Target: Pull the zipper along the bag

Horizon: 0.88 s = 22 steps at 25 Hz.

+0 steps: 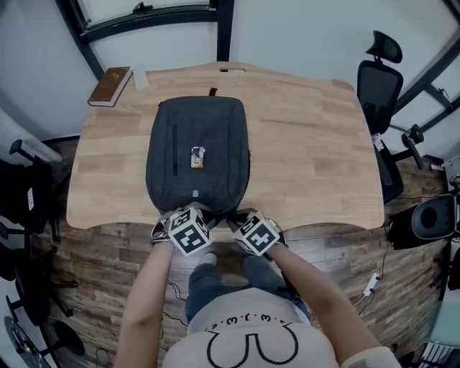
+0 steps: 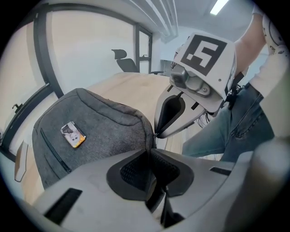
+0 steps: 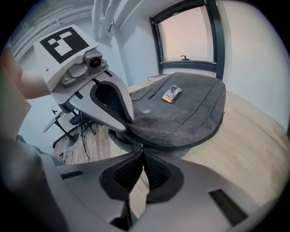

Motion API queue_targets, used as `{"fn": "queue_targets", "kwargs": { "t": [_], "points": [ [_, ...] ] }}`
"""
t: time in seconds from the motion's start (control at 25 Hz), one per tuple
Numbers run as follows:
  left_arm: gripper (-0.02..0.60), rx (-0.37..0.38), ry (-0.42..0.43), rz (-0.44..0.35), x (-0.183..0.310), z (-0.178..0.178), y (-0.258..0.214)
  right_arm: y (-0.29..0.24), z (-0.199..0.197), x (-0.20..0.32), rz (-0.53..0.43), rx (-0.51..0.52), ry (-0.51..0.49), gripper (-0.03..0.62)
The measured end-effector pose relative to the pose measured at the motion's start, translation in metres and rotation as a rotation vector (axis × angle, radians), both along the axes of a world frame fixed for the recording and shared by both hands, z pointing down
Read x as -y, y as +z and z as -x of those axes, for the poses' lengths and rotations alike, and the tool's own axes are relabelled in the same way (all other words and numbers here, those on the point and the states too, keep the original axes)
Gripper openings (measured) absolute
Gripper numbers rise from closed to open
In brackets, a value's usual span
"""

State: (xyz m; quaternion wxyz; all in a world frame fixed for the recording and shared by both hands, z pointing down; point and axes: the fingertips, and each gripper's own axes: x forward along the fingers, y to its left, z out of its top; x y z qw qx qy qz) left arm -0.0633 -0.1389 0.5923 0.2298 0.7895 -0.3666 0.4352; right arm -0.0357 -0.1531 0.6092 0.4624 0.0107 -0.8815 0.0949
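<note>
Brown book (image 1: 110,86) on wooden table (image 1: 309,158)

Bright, even daylight here; a ceiling strip light (image 2: 219,6) glares at one o'clock, fisheye edges bending, corners black.

A light wooden table (image 1: 309,158) with rounded corners fills the middle of the room, standing on a floor (image 1: 100,251) of mixed brown wood planks. At its far left corner lies a brown book (image 1: 110,86), with a small pale object just beside it. Pale walls (image 1: 302,29) rise beyond the far edge, crossed by dark metal window frames (image 1: 165,16). A black office chair (image 1: 377,86) with a headrest stands at the far right; another dark chair (image 1: 29,194) sits at the left. A white cable (image 1: 370,284) trails over the floor at the near right. A ceiling light (image 2: 219,7) glows overhead, and a window (image 3: 188,34) shows soft pinkish daylight.
</note>
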Motion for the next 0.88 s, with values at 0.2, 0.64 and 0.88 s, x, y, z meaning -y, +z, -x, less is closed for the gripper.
{"fn": "queue_targets", "kwargs": {
  "t": [0.2,0.64,0.88],
  "points": [
    [0.037,-0.016,-0.019,0.022,-0.007,0.003,-0.002,0.001,-0.017,0.022,0.009,-0.021,0.012,0.063],
    [0.032,0.031,-0.018,0.035,-0.013,0.002,0.004,0.008,-0.028,0.102,-0.184,-0.124,-0.058,0.072],
    [0.032,0.032,-0.033,0.040,-0.012,0.003,0.005,0.015,-0.016,0.151,-0.257,-0.166,-0.052,0.076]
  ]
}}
